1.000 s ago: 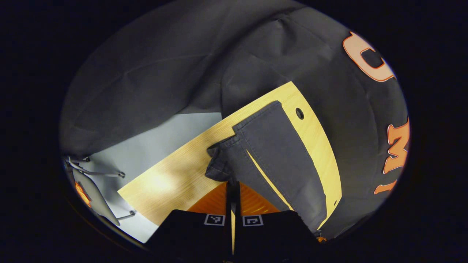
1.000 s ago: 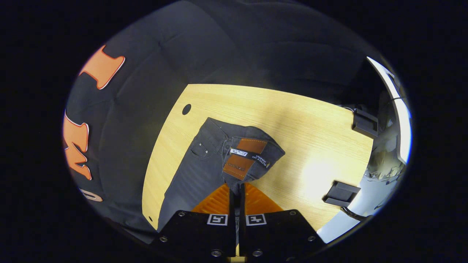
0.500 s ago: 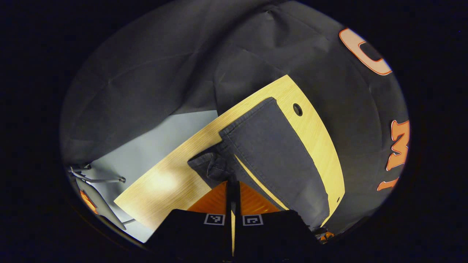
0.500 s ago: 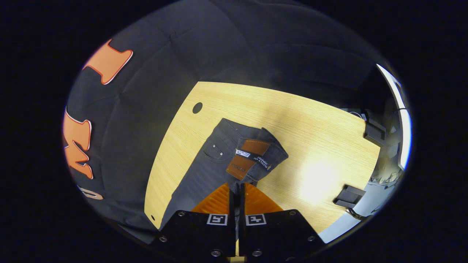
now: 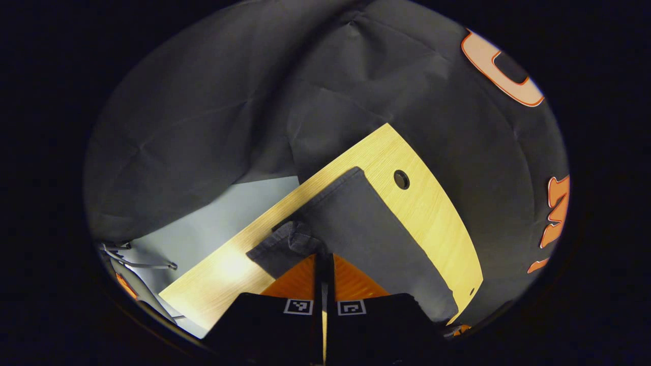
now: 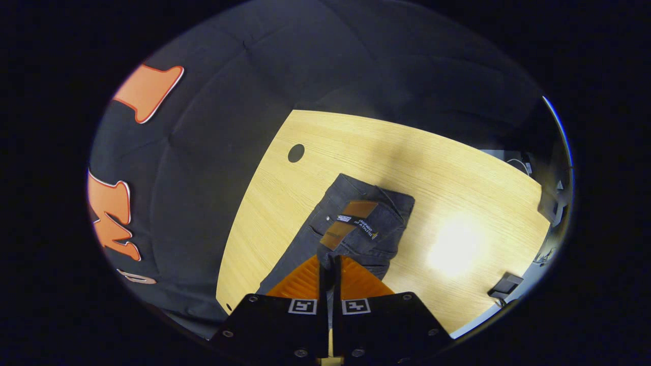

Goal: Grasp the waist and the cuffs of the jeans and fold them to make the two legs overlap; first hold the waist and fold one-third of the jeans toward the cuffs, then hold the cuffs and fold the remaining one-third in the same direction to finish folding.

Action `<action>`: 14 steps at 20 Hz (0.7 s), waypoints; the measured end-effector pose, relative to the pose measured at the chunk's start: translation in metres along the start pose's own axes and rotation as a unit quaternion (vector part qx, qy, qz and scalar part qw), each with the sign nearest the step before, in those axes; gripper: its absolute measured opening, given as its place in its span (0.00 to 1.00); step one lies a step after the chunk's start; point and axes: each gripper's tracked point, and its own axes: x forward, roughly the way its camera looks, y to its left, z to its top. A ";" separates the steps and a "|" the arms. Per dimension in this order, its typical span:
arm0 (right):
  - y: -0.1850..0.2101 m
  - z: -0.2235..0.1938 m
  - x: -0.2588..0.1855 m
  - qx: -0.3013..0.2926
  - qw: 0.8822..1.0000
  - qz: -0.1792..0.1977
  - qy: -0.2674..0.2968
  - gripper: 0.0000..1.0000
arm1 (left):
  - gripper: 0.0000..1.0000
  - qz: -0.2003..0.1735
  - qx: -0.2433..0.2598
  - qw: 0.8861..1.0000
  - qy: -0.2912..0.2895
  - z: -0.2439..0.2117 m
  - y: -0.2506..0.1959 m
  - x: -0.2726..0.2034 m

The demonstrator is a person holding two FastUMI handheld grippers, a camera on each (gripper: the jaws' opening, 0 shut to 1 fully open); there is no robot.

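Dark grey jeans [image 5: 366, 223] lie along a light wooden table [image 5: 432, 213], one leg over the other. My left gripper [image 5: 323, 256] is shut on a bunched cuff end [image 5: 285, 244] at the near edge of the cloth. In the right gripper view the waist end [image 6: 381, 218] lies doubled over, showing a brown leather patch [image 6: 351, 221] and a small rivet. My right gripper [image 6: 329, 258] is shut on the waist fabric just below that patch. The part of the jeans under each gripper's fingers is hidden.
The table [image 6: 356, 147] has a round cable hole [image 5: 401, 179], also visible as the hole [image 6: 295, 152], near its far edge. Grey floor [image 5: 213, 223] and metal chair legs [image 5: 142, 262] lie left of the table. A black block [image 6: 503, 287] sits at the table's right edge.
The left gripper drew the cuff sideways, and the strip of table between the legs closed. The right gripper carried the waist over, so the waist end looks narrower and more folded.
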 end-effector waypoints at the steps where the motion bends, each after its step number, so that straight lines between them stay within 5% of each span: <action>1: 0.003 0.002 0.008 -0.002 1.000 -0.003 0.004 0.04 | 0.03 0.003 0.009 1.000 0.000 0.007 -0.005 0.005; 11: 0.032 0.018 0.065 -0.001 0.999 -0.020 0.044 0.04 | 0.01 0.012 0.131 0.990 -0.045 0.052 -0.084 0.056; 14: 0.040 0.022 0.070 0.026 0.999 -0.012 0.045 0.08 | 0.15 0.022 0.155 0.987 -0.043 0.050 -0.089 0.055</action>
